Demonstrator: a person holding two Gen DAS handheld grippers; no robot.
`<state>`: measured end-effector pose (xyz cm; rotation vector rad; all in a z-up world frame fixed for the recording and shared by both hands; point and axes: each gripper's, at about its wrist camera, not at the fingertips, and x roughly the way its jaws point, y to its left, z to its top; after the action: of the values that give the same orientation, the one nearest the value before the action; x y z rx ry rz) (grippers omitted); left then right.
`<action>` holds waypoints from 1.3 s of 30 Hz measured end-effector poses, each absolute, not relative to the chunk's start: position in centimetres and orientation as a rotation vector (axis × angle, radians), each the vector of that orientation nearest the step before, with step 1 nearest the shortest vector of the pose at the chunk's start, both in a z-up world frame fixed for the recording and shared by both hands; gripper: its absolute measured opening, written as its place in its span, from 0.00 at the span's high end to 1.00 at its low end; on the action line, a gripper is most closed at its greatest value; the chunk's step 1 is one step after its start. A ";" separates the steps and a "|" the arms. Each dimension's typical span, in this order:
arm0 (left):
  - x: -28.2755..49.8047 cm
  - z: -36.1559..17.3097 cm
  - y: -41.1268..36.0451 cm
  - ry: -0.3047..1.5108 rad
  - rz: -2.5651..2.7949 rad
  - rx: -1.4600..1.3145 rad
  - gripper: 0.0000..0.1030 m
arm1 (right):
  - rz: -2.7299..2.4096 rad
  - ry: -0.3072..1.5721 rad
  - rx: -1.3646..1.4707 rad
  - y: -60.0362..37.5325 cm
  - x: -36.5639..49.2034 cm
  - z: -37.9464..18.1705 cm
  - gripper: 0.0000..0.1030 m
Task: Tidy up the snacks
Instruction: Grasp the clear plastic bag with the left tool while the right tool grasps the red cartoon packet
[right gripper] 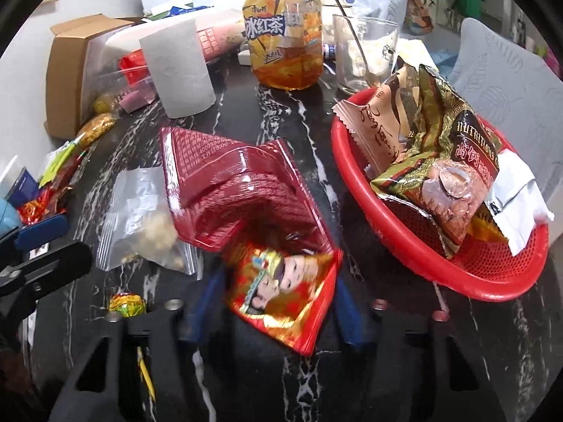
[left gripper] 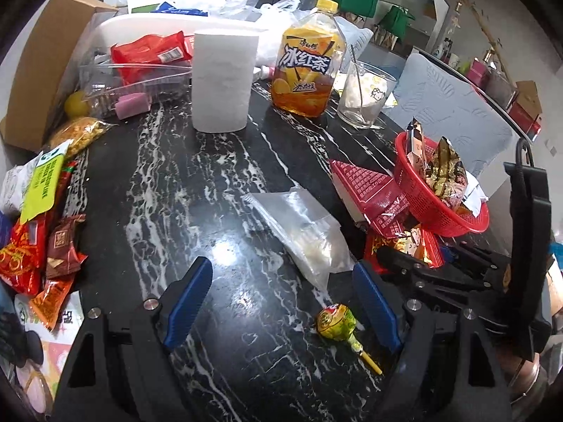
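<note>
Marble tabletop point(left gripper: 169, 190): right gripper point(right gripper: 271, 302) tilts down, jaws clamping red snack packet point(right gripper: 281, 292).

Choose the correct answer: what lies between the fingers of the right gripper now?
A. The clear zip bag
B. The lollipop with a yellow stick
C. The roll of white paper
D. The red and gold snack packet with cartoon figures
D: in the right wrist view, the red and gold snack packet sits between the blue fingers of the right gripper, which are closed against it.
</note>
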<state>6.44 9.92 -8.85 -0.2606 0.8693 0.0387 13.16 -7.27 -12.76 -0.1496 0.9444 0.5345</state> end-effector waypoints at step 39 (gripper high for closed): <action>7.2 -10.9 3.3 0.999 -0.136 -0.196 0.62 | 0.506 0.965 -0.073 -14.3 10.0 -12.0 0.62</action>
<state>7.24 3.31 -10.94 -0.1962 0.9989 -0.1363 9.98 -14.28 -11.99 -0.0731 0.9652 0.5062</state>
